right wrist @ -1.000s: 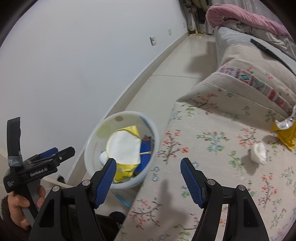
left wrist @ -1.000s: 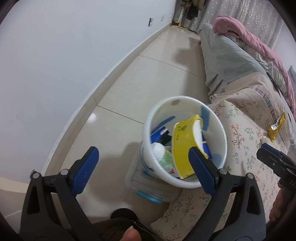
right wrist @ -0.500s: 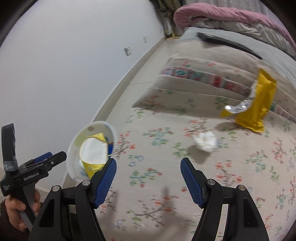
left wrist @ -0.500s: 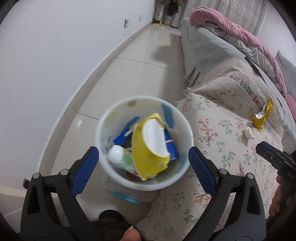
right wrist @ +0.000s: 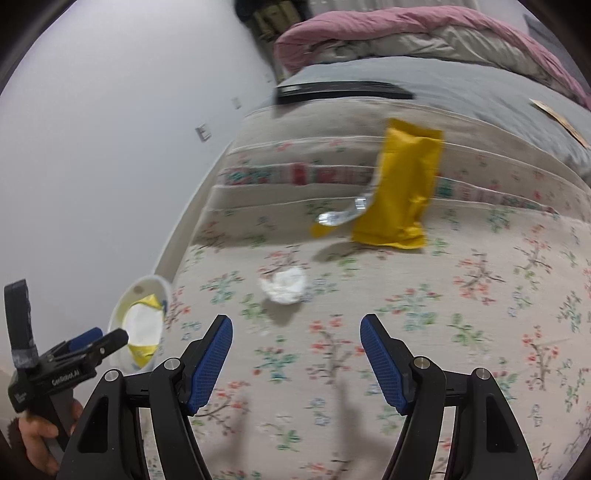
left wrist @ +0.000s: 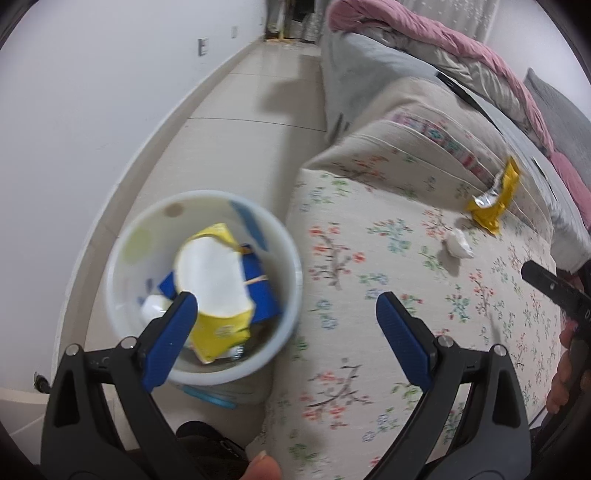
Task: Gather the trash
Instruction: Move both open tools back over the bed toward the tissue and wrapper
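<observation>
Both views are swinging away from the wall side since the earlier frames: the white bin [left wrist: 201, 291] is sliding toward the left of the left wrist view, and in the right wrist view the crumpled white tissue [right wrist: 285, 285] and the yellow wrapper [right wrist: 400, 188] are now sitting near the middle instead of at the far right. That tissue is lying on the floral bedspread [right wrist: 461, 314], just ahead of the right gripper [right wrist: 296, 354], whose blue pads are standing apart with nothing between them. Beyond the tissue, the yellow wrapper is leaning against a raised fold of the bedding, with a torn silver flap hanging at its left side. At the bed's edge the bin is standing on the tiled floor [left wrist: 236, 99], already holding a yellow packet [left wrist: 218, 288] with a white inner face, some blue packaging and a small white piece. Over the bin's near rim and the bed's edge, the left gripper [left wrist: 284, 325] is hovering with its jaws wide and empty. A pink quilt [right wrist: 388, 33] is heaped at the far end of the bed, and a plain white wall [left wrist: 92, 110] is running along the floor. Motion blur is softening the bedspread's pattern in both views.
</observation>
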`<state>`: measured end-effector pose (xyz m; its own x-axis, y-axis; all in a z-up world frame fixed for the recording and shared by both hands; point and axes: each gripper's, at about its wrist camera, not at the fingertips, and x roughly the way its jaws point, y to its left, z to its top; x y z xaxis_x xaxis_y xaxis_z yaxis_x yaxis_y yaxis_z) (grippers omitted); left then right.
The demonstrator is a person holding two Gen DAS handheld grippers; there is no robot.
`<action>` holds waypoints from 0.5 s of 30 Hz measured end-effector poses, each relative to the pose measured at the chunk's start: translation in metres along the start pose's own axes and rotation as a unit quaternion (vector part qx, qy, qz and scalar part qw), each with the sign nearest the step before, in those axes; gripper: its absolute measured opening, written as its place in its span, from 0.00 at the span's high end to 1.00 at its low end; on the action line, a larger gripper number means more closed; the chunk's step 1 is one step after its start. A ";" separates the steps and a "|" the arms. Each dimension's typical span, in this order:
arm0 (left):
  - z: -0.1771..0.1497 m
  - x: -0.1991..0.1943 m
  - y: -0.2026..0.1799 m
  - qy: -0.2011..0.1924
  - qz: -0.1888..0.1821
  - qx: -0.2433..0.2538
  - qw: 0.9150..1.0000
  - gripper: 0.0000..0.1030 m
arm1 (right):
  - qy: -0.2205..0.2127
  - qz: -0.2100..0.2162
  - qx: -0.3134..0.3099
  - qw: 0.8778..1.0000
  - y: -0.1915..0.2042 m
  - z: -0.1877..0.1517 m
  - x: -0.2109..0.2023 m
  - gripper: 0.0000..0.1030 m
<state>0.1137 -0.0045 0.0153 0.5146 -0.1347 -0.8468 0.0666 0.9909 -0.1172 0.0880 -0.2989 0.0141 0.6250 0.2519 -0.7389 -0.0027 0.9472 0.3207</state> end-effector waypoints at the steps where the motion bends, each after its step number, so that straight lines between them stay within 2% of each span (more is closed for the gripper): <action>1: 0.000 0.001 -0.004 0.001 -0.003 0.003 1.000 0.06 | -0.001 -0.002 0.005 1.000 -0.005 0.000 -0.001 0.29; 8: 0.004 0.014 -0.038 0.010 -0.033 0.020 0.999 0.06 | -0.006 -0.025 0.035 0.999 -0.045 -0.002 -0.012 0.29; 15: 0.003 0.031 -0.081 0.017 -0.093 0.052 0.994 0.06 | 0.001 -0.044 0.068 0.997 -0.084 -0.010 -0.018 0.29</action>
<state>0.1268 -0.0890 0.0002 0.4566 -0.3137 -0.8325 0.2468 0.9437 -0.2202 0.0694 -0.3811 -0.0052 0.6172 0.1686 -0.7685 0.1592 0.9298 0.3318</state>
